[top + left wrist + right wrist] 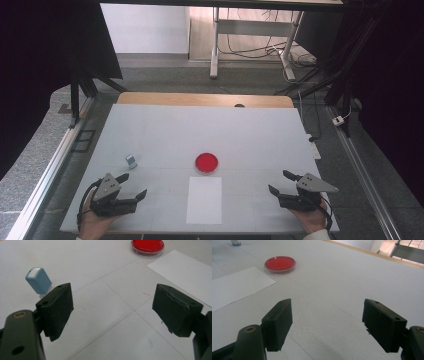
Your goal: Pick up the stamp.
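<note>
Claws (pixel 131 185) (pixel 278 181): two, open; one stamp (pixel 131 160).

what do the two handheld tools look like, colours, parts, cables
Both the left tool and the right tool are black, each with two blocky black jaws and a grey three-cornered plate on top. A dark cable loops from the left one. The jaw arms show round screw holes, one brass-ringed. A light cuff edge shows at the right wrist.

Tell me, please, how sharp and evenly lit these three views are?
High view: soft, even light on the table, dark surroundings. Left gripper view: blue stamp sharp, red dish slightly soft. Right gripper view: near jaws blurred, white sheet bright, no glare.
</note>
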The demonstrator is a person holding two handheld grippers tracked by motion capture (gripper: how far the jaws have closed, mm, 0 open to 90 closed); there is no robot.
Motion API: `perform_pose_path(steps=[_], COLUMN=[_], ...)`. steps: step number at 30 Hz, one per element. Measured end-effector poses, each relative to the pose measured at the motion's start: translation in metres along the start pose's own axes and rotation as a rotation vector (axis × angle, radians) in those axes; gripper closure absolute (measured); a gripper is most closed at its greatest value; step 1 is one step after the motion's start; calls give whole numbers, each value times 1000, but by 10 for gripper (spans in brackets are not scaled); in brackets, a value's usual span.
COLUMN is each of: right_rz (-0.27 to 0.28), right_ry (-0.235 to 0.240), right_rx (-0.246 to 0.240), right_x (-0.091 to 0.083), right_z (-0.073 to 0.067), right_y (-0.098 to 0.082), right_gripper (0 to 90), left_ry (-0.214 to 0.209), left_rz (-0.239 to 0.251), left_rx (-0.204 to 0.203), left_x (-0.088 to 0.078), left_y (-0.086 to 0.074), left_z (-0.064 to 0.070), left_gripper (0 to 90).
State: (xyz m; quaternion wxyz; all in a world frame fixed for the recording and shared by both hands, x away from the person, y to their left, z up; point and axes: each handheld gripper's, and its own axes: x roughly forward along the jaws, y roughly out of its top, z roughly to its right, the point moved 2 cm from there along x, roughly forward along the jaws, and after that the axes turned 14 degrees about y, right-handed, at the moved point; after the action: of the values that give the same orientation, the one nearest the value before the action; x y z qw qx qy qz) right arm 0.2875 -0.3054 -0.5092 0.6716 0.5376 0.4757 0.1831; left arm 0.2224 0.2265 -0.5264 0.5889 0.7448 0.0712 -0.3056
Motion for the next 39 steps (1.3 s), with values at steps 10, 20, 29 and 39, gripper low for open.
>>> perform_pose_path(steps=[10, 20, 29, 39], right_rz=[-10, -24, -28, -26], right_ry=[12, 2, 10, -5], right_rx=[-6, -18, -7, -6], right_x=[15, 11, 14, 11], right_z=[0, 0, 2, 2], right_y=[7, 3, 2, 1], right_gripper=[242, 246, 248, 255], left_ry=[-12, -2, -13, -19], left_rz=[-3, 2, -7, 4], left_rx=[7, 20, 28, 26], left_x=[3, 1, 8, 6], left_y=[0, 3, 7, 13], left_z=[-1, 6, 8, 7], left_gripper=[177, 183, 187, 197])
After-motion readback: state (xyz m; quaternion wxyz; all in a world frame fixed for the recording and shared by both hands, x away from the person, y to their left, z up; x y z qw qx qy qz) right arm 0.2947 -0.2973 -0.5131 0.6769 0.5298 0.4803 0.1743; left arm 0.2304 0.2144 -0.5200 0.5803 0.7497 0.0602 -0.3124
